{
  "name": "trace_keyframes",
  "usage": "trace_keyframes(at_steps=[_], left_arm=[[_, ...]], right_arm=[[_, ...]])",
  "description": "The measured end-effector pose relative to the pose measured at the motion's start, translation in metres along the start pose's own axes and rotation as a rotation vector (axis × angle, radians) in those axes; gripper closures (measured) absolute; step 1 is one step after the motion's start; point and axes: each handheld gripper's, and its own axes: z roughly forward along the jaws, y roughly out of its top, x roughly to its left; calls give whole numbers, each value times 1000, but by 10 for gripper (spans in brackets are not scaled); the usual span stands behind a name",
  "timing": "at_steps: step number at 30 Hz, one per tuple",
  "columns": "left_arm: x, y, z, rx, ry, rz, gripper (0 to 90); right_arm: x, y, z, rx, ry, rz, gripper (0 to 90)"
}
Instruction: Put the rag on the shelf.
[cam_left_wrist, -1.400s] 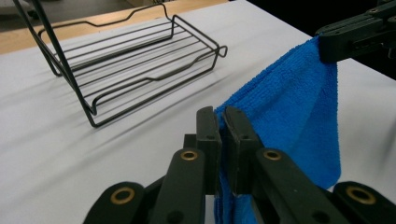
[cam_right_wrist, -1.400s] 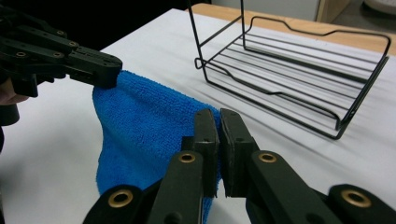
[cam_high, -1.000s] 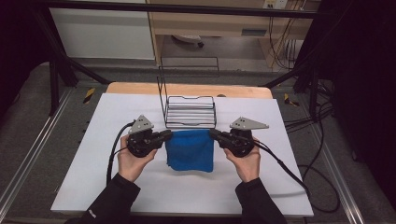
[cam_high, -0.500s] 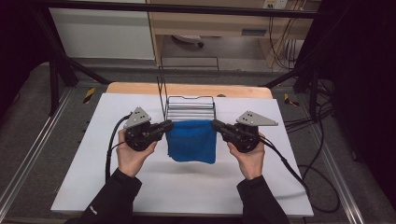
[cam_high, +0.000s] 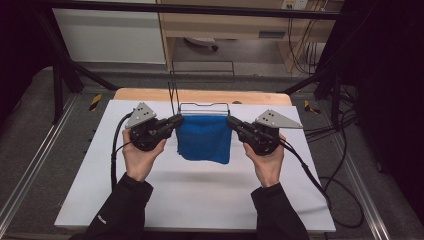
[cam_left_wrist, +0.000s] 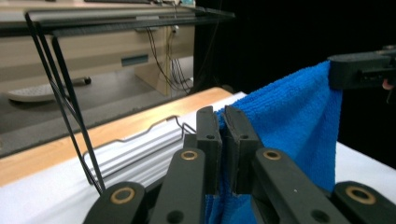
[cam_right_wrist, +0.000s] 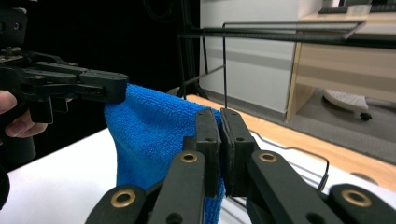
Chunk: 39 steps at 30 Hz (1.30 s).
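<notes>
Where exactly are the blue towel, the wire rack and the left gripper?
blue towel (cam_high: 204, 140): high view, middle of the hanging cloth.
wire rack (cam_high: 204, 104): high view, top wire of its near edge.
left gripper (cam_high: 177, 120): high view, jaw tips clamped on the towel's corner.

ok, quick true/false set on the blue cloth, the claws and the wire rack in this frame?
1. The left claw and the right claw each pinch a top corner of the blue cloth. True.
2. The cloth lies flat on the white table. False: it hangs between the claws.
3. The wire rack stands behind the cloth. True.
4. The right claw is open. False: it is shut on the cloth.
</notes>
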Motion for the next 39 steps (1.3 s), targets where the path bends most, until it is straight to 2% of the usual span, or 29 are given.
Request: trace_keyframes(at_steps=[5,19,39], left_arm=[[1,9,-1,-45,9,-1,850],[6,25,-3,-121,28,-2,850],[11,60,-4,-219,44,5,850]], right_arm=[[0,9,1,-28,-10,-14,870],[2,32,5,-82,-36,-61,871],[1,60,10,-168,-69,-85,871]])
